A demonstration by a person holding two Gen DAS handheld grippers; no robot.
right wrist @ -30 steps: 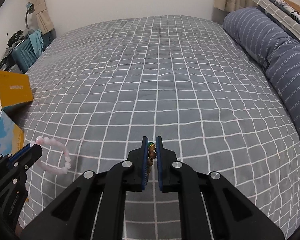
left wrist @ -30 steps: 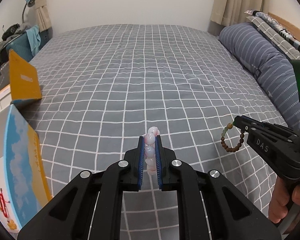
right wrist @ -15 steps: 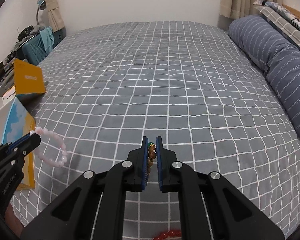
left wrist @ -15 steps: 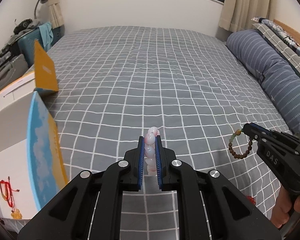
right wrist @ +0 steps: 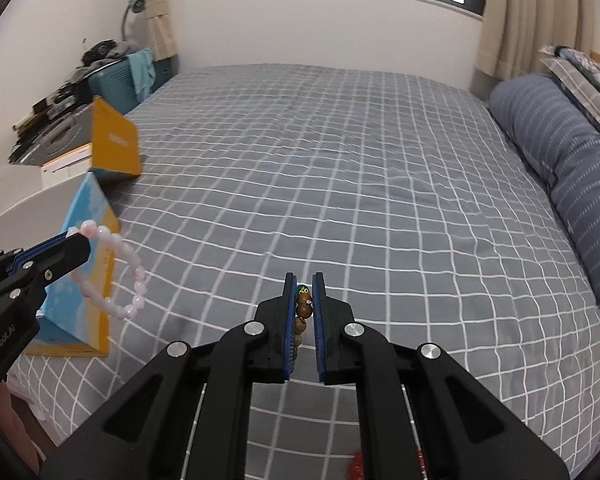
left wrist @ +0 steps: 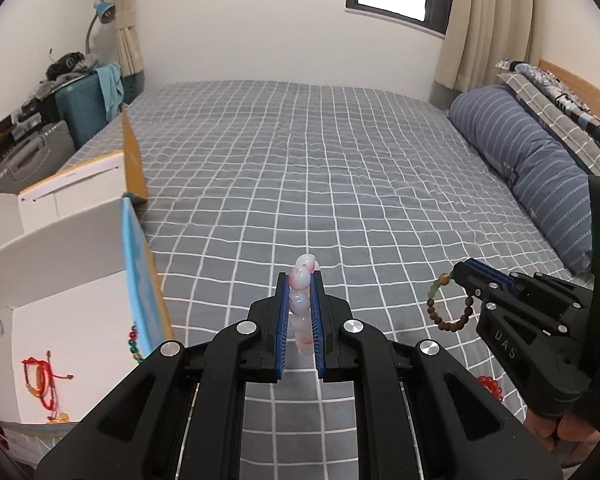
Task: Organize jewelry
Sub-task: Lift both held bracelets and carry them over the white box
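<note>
My left gripper (left wrist: pixel 300 276) is shut on a pale pink bead bracelet (left wrist: pixel 301 304), held above the grey checked bed; the same bracelet (right wrist: pixel 118 268) hangs as a loop from that gripper (right wrist: pixel 74 236) in the right wrist view. Over at the right, my right gripper (right wrist: pixel 304 280) is shut on a brown wooden bead bracelet (right wrist: pixel 303 312) with a green bead, which dangles as a ring (left wrist: pixel 450 306) from its tip (left wrist: pixel 458 270) in the left wrist view. An open white box (left wrist: pixel 80 312) with a blue and yellow wall stands at the left, holding a red cord bracelet (left wrist: pixel 42 380) and coloured beads (left wrist: pixel 134 342).
A red bead bracelet (left wrist: pixel 490 386) lies on the bedspread (left wrist: pixel 320 168) near the front right. A second white and yellow box (left wrist: pixel 96 184) stands behind the first. A striped blue bolster (left wrist: pixel 528 172) lines the right side. A teal suitcase (left wrist: pixel 84 108) and clutter sit beyond the left edge.
Both grippers have risen and drawn back toward the left with their bracelets still held. The open white box has come further into view, showing the jewellery inside it.
</note>
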